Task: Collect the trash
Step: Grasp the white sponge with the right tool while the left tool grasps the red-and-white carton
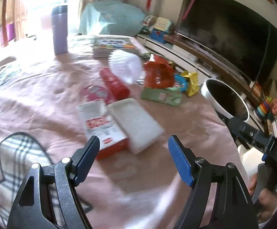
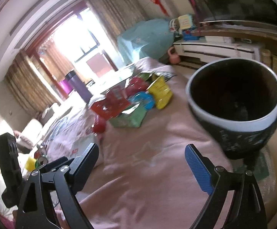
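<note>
Trash lies on a pink-clothed table (image 1: 43,80): an orange-and-white box (image 1: 104,129), a white foam block (image 1: 136,122), a red packet (image 1: 115,84), a green packet (image 1: 161,95), an orange bag (image 1: 158,74) and a yellow wrapper (image 1: 192,82). My left gripper (image 1: 133,143) hovers open just short of the box and the foam block, holding nothing. A dark bin with a white rim (image 2: 234,122) stands at the table's right edge. My right gripper (image 2: 142,148) is open and empty over bare cloth, left of the bin. The yellow wrapper (image 2: 161,91) and green packet (image 2: 130,118) lie beyond it.
A purple bottle (image 1: 60,30) and a stack of books (image 1: 113,45) stand at the table's far side. A television (image 1: 224,38) and a low cabinet with toys run along the right wall. The right gripper's body (image 1: 262,139) and a hand (image 1: 262,196) show at the left wrist view's right edge.
</note>
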Tool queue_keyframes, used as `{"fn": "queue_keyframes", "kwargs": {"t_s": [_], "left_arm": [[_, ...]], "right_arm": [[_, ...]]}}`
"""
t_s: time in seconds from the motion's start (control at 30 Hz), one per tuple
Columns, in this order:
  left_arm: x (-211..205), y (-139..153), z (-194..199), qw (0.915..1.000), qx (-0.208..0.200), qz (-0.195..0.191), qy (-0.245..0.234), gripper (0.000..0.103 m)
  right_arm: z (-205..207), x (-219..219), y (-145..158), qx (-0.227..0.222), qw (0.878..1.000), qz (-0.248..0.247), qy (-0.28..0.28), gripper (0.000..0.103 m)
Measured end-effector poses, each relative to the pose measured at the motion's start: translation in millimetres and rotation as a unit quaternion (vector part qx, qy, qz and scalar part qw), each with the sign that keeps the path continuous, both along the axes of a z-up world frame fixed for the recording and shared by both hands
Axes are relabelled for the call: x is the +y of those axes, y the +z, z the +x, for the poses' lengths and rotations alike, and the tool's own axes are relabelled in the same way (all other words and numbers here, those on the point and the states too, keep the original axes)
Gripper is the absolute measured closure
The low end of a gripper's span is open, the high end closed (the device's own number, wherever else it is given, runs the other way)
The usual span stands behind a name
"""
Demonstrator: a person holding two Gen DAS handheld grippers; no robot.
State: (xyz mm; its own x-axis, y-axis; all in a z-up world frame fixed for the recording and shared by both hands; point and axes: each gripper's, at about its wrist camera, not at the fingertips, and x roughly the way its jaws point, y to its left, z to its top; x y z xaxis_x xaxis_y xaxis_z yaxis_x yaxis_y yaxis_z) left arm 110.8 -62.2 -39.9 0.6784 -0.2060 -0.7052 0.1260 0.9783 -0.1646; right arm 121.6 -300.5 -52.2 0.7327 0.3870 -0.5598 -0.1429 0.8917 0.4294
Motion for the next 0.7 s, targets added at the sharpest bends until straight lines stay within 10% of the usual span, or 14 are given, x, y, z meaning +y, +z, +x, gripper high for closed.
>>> {"fn": "queue_keyframes", "kwargs": {"t_s": [0.7], "left_arm": [[55.6,-40.1,33.9,0.9962,0.062,0.022,0.058,0.026]], "right_arm": [[11.9,72.5,-10.4,0.014,0.995,-0.04,0.089,0.011]]}}
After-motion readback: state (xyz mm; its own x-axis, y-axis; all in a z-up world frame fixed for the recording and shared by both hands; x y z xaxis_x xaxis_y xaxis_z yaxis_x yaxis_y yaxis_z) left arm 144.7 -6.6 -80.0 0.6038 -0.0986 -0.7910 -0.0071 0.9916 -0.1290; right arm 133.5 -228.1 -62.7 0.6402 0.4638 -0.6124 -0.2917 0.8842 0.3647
